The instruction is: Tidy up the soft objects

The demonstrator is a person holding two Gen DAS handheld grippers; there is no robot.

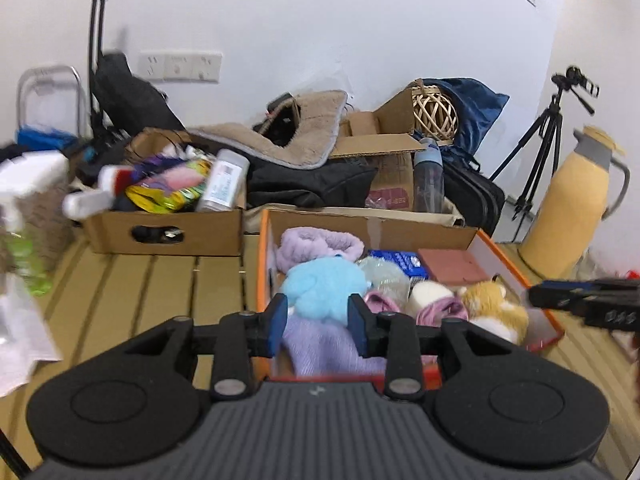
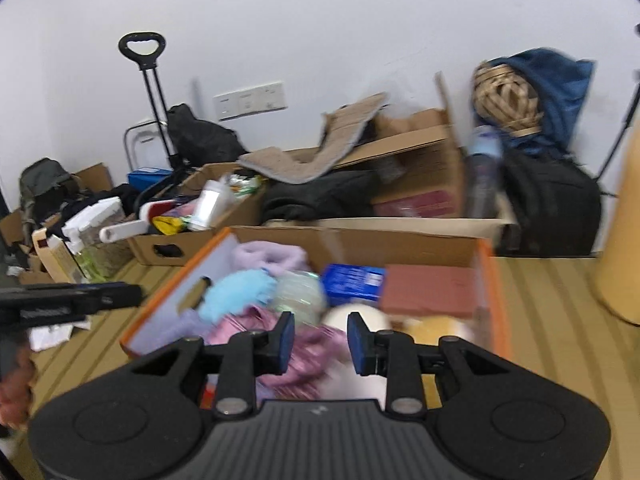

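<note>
Orange box (image 1: pixel 520 280) of plush toys, blue packet (image 1: pixel 394 262); both grippers' fingers (image 1: pixel 278 320) parted, empty.

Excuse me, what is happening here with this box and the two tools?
A person holds a gripper in each hand above an orange-edged cardboard box full of soft things: a light blue fluffy toy, purple knitwear, a pink garment and an orange plush animal. The left gripper and the right gripper both stand open and hold nothing. It looks like sorting is under way.
</note>
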